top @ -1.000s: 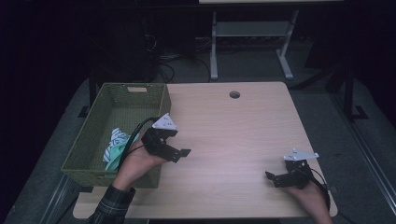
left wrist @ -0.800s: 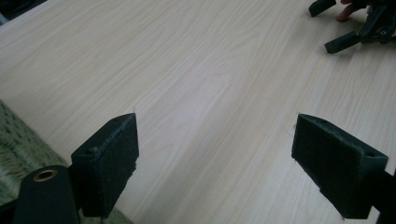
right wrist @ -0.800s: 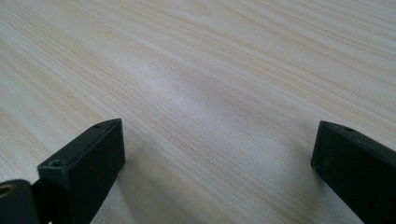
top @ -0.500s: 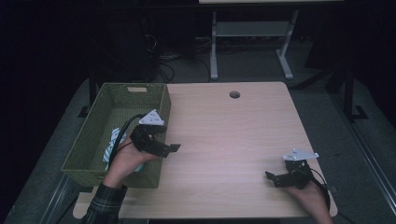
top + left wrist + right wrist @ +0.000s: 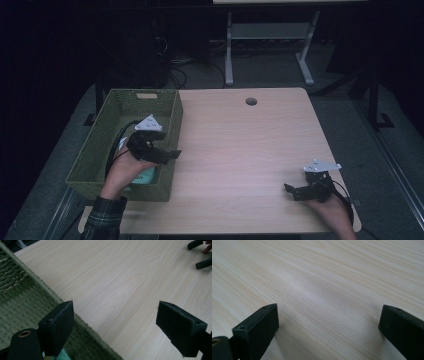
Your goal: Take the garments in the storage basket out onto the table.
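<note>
A green woven basket (image 5: 102,135) sits at the table's left edge, a pale teal packet (image 5: 146,176) lying inside.

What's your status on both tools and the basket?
Left tool open, empty, over the green basket's right rim. Right tool open, low on the table. Teal item in the basket. Nothing blocking.

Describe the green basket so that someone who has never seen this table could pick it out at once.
Start at the pale wooden table and go to its left edge. There the green woven basket sits, long and rectangular, with a teal and white item inside and the open left gripper over its right rim. It is the only container; the right gripper, also open, rests near the table's front right corner.
</note>
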`<state>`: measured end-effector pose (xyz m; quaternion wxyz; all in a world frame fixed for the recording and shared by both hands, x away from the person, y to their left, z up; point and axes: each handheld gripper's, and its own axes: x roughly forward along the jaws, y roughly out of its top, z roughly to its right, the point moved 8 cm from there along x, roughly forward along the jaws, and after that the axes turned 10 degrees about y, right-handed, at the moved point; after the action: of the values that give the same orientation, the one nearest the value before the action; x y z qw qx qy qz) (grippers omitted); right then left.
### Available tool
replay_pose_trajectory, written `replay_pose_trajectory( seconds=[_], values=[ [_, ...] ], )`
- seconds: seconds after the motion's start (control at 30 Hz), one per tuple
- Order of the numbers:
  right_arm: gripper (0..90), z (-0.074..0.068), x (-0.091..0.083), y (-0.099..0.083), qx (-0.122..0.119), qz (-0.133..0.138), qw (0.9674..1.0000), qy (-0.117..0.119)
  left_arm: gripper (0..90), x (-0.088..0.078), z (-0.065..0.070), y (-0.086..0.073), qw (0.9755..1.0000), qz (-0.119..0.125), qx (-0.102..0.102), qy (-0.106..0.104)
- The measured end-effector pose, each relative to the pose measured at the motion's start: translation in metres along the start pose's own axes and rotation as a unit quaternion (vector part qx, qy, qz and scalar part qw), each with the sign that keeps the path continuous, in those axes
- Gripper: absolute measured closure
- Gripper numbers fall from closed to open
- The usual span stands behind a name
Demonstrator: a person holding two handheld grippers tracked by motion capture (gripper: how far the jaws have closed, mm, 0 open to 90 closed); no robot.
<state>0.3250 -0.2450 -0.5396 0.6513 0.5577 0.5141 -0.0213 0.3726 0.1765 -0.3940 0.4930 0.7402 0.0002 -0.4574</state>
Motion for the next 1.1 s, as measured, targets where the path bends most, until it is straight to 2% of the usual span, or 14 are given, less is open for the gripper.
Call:
replay_pose_trajectory(
  seconds=[0.27, 0.7, 1.1],
  values=[
    [2.2, 0.000, 0.000, 0.000, 0.000, 0.000, 1.0000, 0.000, 14.4, -0.006, -0.018, -0.009, 0.9998, -0.005, -0.008, 0.020],
    [2.2, 0.000, 0.000, 0.000, 0.000, 0.000, 1.0000, 0.000, 16.8, -0.012, -0.055, -0.027, 0.9982, -0.007, -0.038, 0.045],
    [2.3, 0.000, 0.000, 0.000, 0.000, 0.000, 1.0000, 0.000, 26.4, -0.007, -0.086, -0.044, 0.9955, -0.012, -0.066, 0.067]
  ],
)
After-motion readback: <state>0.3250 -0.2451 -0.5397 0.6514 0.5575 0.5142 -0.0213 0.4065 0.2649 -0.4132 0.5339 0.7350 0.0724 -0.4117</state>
